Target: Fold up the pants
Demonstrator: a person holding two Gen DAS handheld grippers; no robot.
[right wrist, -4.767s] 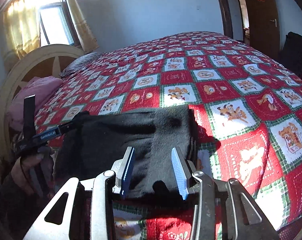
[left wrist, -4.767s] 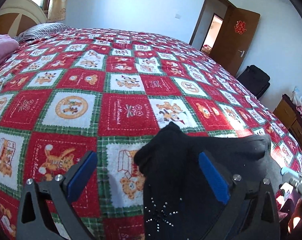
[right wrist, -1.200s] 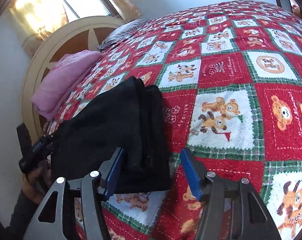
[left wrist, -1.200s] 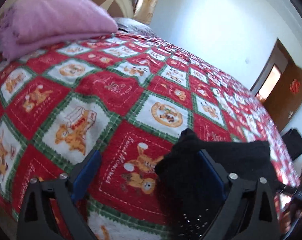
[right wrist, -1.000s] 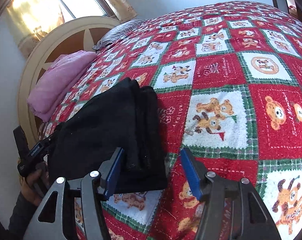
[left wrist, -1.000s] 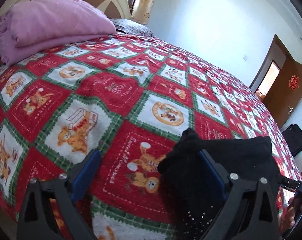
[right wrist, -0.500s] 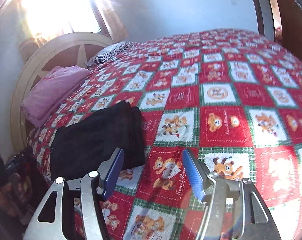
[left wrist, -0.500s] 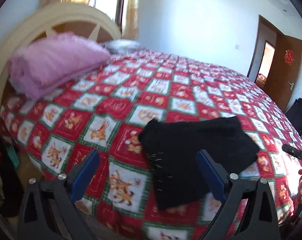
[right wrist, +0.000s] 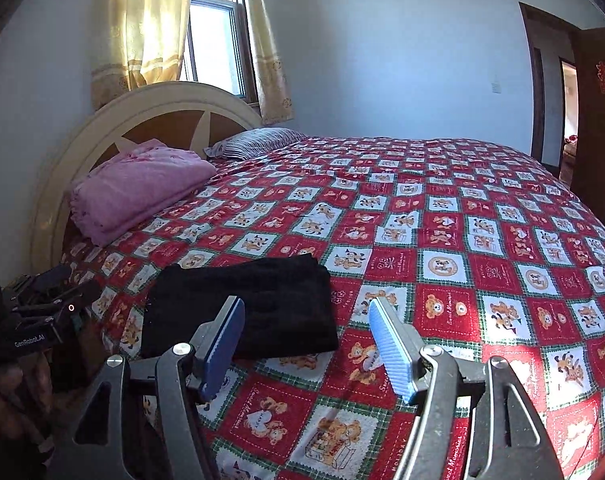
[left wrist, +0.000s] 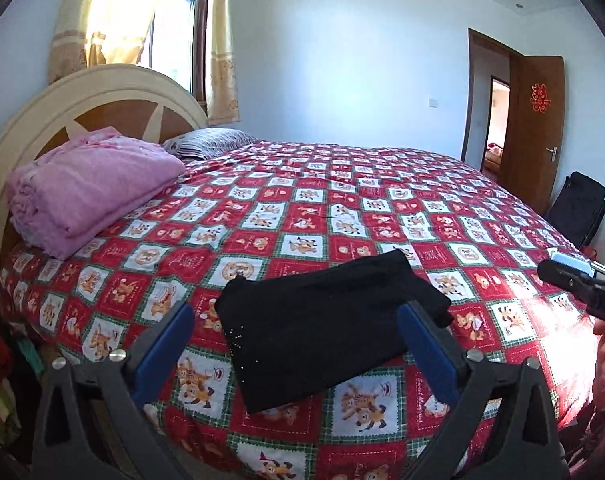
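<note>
A red-and-white checked bedspread [left wrist: 342, 216] printed with cartoon bears covers the whole bed and fills most of both views. At its far left stands a cream arched headboard [left wrist: 86, 96] with wooden panels, and a window with yellow curtains [right wrist: 150, 32] lets in bright light behind it. A brown door [left wrist: 536, 128] stands open at the far right, with a dark bag [left wrist: 578, 208] on the floor beside it.

A folded pink blanket [left wrist: 90, 184] lies on the bedspread at the far left, just in front of the headboard, and a striped pillow [left wrist: 210, 142] sits just to its right.

The black pants [left wrist: 326, 320] lie folded into a compact, roughly rectangular bundle near the near edge of the bed, resting flat on the bedspread. In the left wrist view the long axis runs from near left to far right, with a stack of folded edges at the right end and a row of small sparkling studs along the near-left side. In the right wrist view the same bundle [right wrist: 246, 304] lies to the left of the gripper, its thicker folded edge facing right.

The left gripper [left wrist: 298, 344] is held above the near edge of the bed with its blue pads spread wide, the pants seen between them but not touched. The right gripper [right wrist: 306, 344] is likewise spread apart and holds nothing, its left pad overlapping the pants' near-right corner in the view.
</note>
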